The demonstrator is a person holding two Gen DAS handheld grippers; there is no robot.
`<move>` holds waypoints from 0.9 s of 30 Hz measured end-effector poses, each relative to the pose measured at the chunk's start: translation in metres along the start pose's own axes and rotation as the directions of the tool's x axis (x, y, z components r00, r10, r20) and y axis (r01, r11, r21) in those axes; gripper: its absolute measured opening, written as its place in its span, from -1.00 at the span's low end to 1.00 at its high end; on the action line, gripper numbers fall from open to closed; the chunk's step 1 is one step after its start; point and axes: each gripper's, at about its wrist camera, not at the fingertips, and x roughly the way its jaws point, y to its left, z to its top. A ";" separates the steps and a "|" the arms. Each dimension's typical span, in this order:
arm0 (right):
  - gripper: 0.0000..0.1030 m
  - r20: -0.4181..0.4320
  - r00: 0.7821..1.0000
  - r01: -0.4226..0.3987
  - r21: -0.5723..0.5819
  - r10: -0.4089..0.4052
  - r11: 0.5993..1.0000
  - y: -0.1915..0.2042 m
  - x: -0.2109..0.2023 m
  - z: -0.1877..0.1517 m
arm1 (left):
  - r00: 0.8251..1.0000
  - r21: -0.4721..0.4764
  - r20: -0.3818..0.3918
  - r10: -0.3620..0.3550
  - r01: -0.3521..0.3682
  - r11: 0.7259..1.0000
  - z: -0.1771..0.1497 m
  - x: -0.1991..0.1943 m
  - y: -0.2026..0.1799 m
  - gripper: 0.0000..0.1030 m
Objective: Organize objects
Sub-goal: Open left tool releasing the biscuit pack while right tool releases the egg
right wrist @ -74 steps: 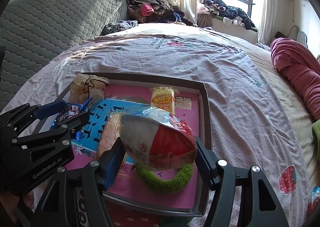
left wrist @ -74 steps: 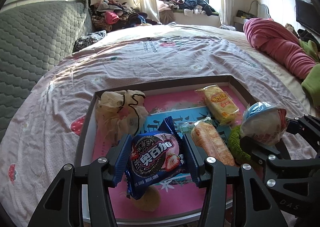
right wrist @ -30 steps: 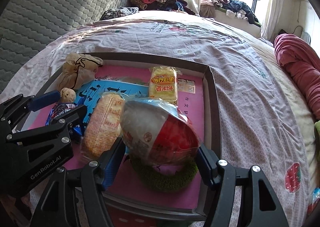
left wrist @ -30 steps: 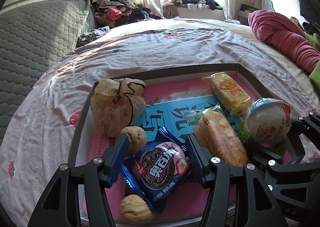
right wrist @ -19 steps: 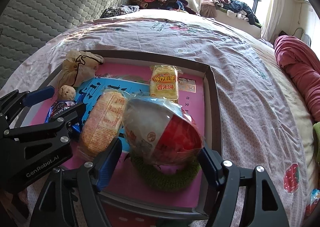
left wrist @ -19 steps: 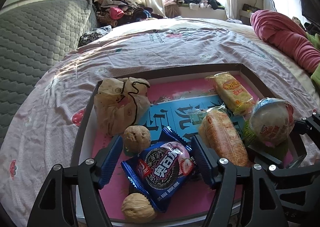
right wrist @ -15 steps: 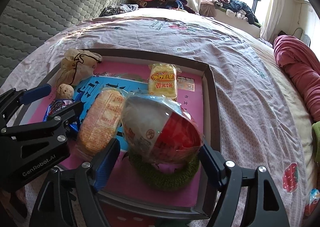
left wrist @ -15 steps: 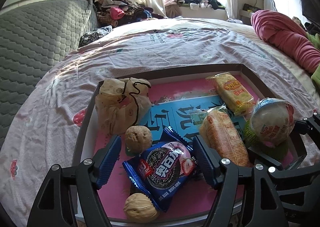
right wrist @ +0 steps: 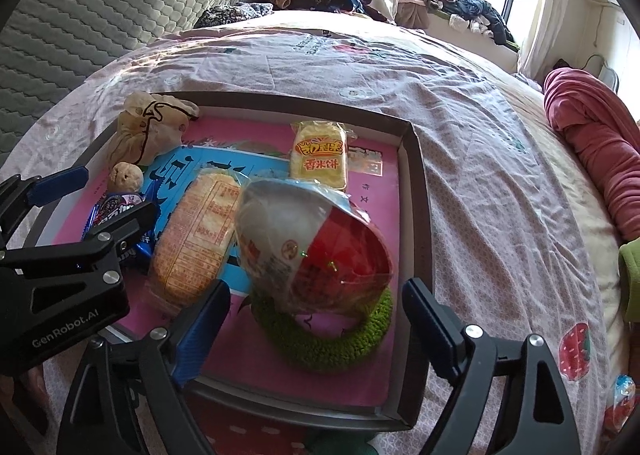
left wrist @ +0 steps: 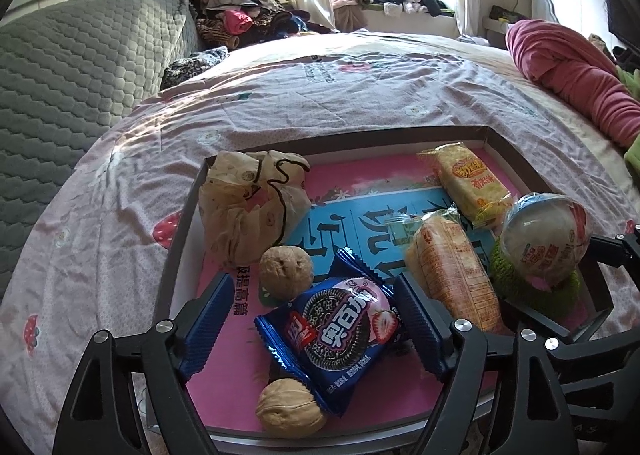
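Note:
A shallow grey-rimmed box with a pink and blue floor lies on the bed. In it a blue cookie packet lies flat between the fingers of my left gripper, whose jaws are opening and stand clear of it. Two walnuts flank the packet. My right gripper is also opening around a white and red wrapped bowl that rests on a green knitted ring; its pads do not touch the bowl.
Also in the box are a beige drawstring pouch, an orange cracker pack and a yellow rice-cake pack. A grey quilted headboard is at left. A pink blanket roll lies at right. Clothes are piled by the window.
Both grippers opened wider. The cookie packet was let go and now lies on the box floor. The bowl was let go and sits on the green ring.

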 end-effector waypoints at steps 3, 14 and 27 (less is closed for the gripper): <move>0.73 -0.003 1.000 0.002 -0.002 -0.002 1.000 0.001 -0.001 0.000 | 1.000 -0.003 0.005 0.004 -0.004 1.000 0.001 -0.003 0.002 0.70; 0.81 0.002 1.000 0.008 -0.004 -0.008 1.000 0.000 -0.016 0.000 | 1.000 -0.041 0.021 0.013 -0.013 0.999 0.003 -0.019 0.016 0.98; 0.85 0.063 0.998 -0.004 0.027 0.002 1.000 0.002 -0.056 -0.001 | 0.999 -0.067 0.029 0.021 -0.019 0.998 -0.005 -0.047 0.026 0.98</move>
